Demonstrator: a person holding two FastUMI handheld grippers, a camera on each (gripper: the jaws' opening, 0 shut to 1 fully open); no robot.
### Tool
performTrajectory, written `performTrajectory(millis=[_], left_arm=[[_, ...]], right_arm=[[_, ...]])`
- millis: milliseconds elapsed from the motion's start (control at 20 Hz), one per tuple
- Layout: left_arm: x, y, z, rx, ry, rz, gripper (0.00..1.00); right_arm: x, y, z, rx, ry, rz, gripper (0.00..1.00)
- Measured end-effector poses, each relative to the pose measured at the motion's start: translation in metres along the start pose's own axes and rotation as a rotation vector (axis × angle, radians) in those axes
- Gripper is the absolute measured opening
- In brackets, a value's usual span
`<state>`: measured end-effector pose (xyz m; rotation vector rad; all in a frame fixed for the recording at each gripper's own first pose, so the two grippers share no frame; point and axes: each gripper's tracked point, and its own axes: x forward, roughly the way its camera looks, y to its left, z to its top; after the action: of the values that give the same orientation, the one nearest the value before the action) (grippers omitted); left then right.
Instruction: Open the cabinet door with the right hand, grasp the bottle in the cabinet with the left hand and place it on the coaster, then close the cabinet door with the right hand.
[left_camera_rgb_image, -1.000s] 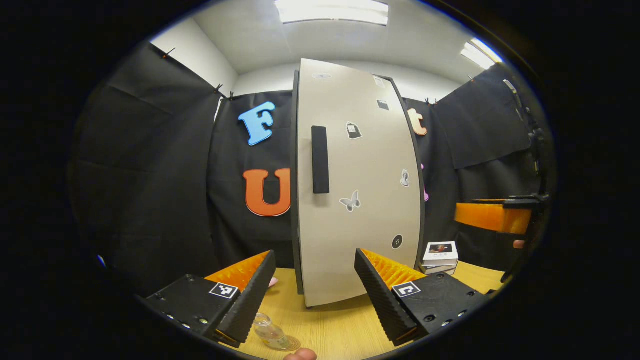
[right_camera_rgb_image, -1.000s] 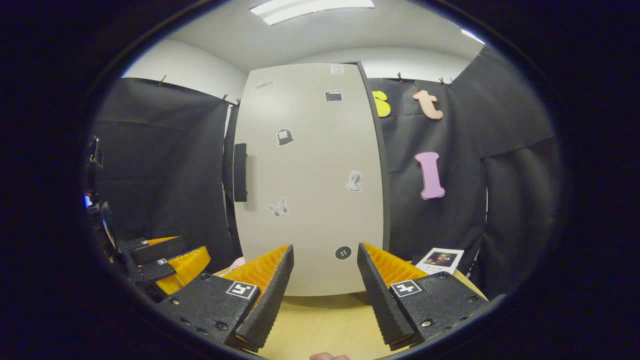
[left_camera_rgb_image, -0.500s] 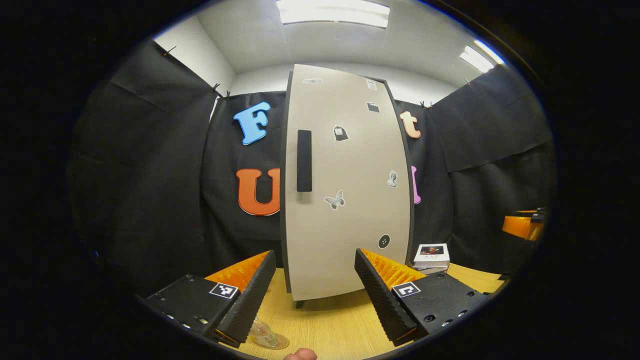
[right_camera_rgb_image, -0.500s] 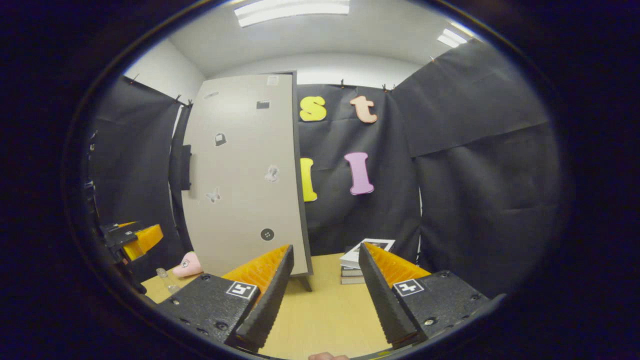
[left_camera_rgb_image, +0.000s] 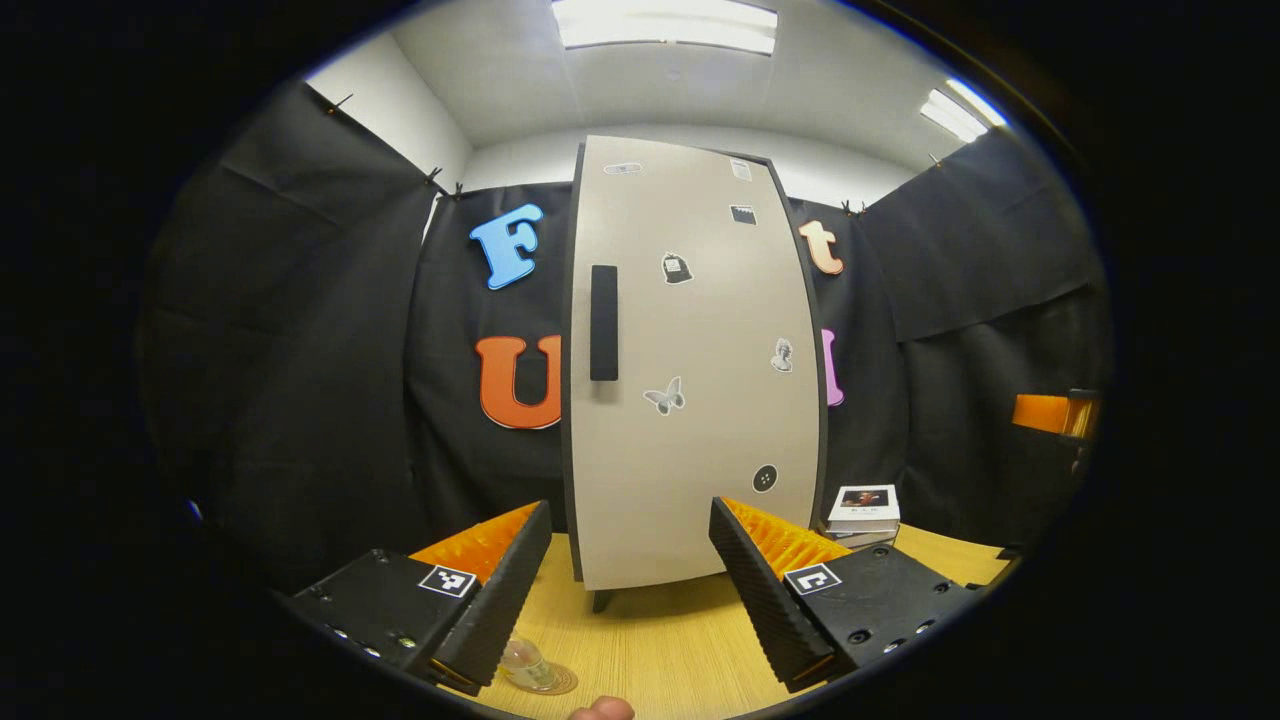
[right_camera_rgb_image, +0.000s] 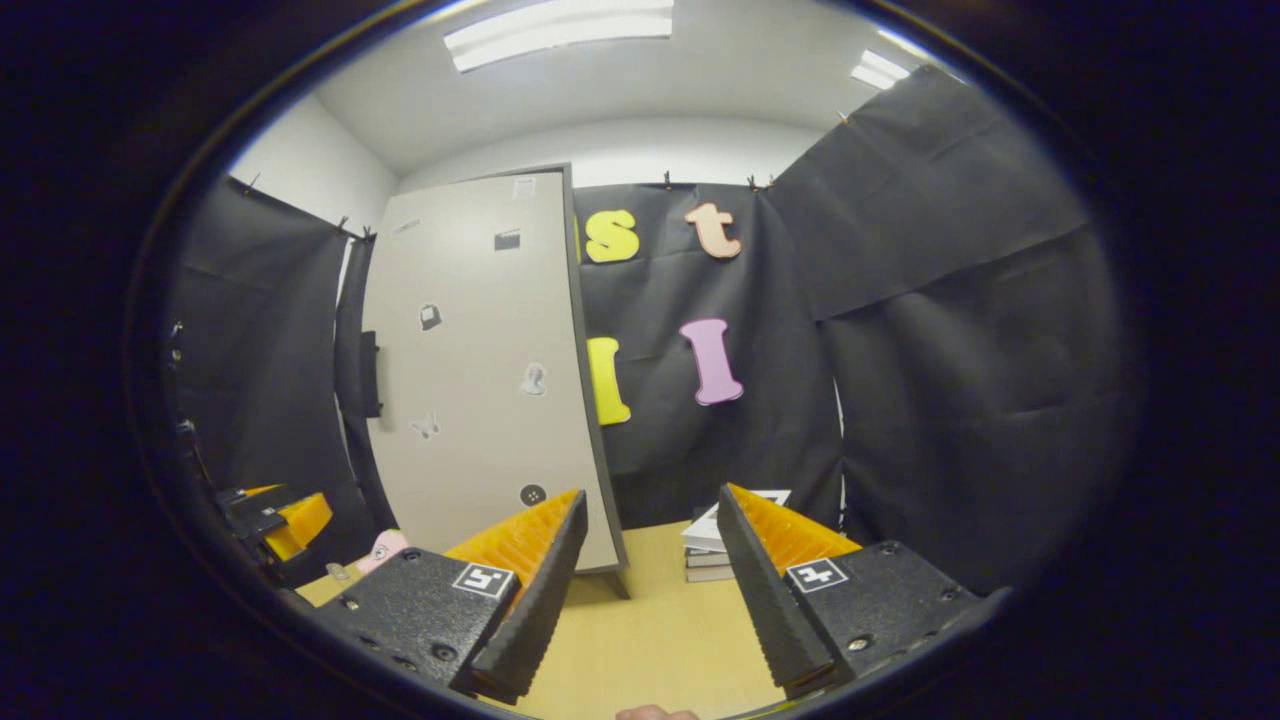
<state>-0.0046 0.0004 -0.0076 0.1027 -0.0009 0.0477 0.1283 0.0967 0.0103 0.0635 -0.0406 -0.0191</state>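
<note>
Your left gripper (left_camera_rgb_image: 630, 590) hovers level over the table (left_camera_rgb_image: 650, 650), fingers apart, facing the closed cabinet door (left_camera_rgb_image: 690, 370). Your right gripper (right_camera_rgb_image: 650, 590) also gapes, empty. Bottle (left_camera_rgb_image: 525, 668) stands on the coaster (left_camera_rgb_image: 556, 684).

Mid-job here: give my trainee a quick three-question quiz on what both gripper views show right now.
1. True or false: the cabinet door is shut.
2. The bottle stands: A) on the coaster B) on the stack of books C) between the left gripper fingers.
3. Fill in: the right gripper jaws stand ____, holding nothing.

Key: 1 true; 2 A; 3 open.
</note>
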Motion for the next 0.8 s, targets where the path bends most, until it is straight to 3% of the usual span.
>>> performTrajectory(millis=[800], left_arm=[[-0.002, 0.000, 0.000, 0.003, -0.004, -0.003, 0.96]], right_arm=[[0.001, 0.020, -0.010, 0.000, 0.041, 0.038, 0.85]])
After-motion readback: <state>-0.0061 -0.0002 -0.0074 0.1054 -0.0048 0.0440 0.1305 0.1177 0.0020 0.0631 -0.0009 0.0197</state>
